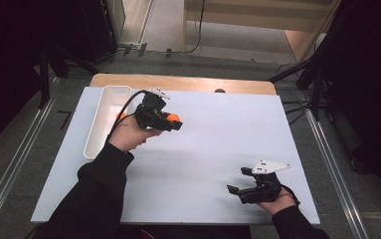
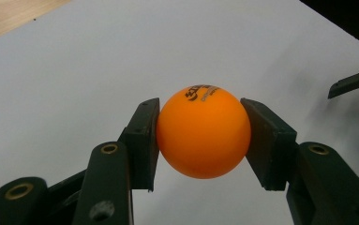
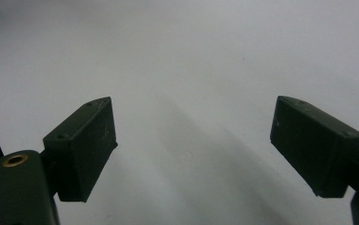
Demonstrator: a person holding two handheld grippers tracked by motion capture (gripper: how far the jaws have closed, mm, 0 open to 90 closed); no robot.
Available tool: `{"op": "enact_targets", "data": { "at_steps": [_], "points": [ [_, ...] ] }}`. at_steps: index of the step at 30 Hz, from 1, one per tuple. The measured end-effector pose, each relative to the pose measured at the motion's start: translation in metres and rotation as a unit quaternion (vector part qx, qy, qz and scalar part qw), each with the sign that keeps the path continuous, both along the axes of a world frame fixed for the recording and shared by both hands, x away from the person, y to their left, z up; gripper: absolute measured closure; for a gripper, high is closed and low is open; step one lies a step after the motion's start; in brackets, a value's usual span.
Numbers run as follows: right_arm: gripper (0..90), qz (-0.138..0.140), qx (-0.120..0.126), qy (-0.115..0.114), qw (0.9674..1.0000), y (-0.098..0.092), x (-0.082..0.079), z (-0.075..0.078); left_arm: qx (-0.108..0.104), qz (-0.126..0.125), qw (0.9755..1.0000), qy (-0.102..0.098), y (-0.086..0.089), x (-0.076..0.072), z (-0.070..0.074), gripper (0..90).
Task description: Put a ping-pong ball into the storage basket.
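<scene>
White sheet over the wooden table [image 1: 203, 149], dark room all around. Orange ping-pong ball [image 2: 204, 131] sits squeezed between the pads of my left gripper [image 2: 204, 140], held up above the sheet just right of the long white tray [image 1: 109, 118]. Something small and orange peeks out of that tray, can't tell what. My right gripper [image 3: 193, 145] sits near the front corner, jaws spread wide, nothing between them.

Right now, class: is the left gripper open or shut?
Shut on the orange ball: the left gripper presses both pads against its sides, holding it above the white table.
</scene>
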State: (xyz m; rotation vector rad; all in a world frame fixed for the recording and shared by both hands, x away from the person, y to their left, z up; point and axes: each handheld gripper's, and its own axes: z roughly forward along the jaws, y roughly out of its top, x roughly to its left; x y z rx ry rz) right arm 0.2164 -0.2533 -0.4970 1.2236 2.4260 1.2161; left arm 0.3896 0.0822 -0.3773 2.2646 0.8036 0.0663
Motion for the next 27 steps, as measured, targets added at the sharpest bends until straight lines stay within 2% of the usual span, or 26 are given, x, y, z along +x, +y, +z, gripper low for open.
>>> {"op": "enact_targets", "data": {
  "at_steps": [6, 11, 19, 22, 27],
  "points": [
    [13.2, 0.001, -0.002, 0.000, 1.0000, 0.000, 0.000, 0.000, -0.001, 0.007, 1.0000, 0.004, 0.005, 0.001, 0.000, 50.6],
    [13.2, 0.001, -0.001, 0.000, 1.0000, 0.000, 0.000, 0.000, 0.001, 0.002, 1.0000, 0.005, 0.007, 0.002, 0.001, 50.6],
    [13.2, -0.001, 0.000, 0.000, 1.0000, 0.000, 0.000, 0.000, 0.000, 0.003, 1.0000, -0.001, 0.013, 0.003, 0.002, 50.6],
    [13.1, 0.000, -0.002, -0.001, 1.0000, 0.000, 0.000, 0.000, -0.002, 0.009, 1.0000, -0.002, 0.015, 0.004, 0.003, 50.6],
    [13.2, -0.001, 0.000, 0.001, 1.0000, 0.000, 0.000, 0.000, 0.005, 0.018, 0.9998, -0.005, 0.020, 0.006, 0.003, 50.6]
  ]
}}
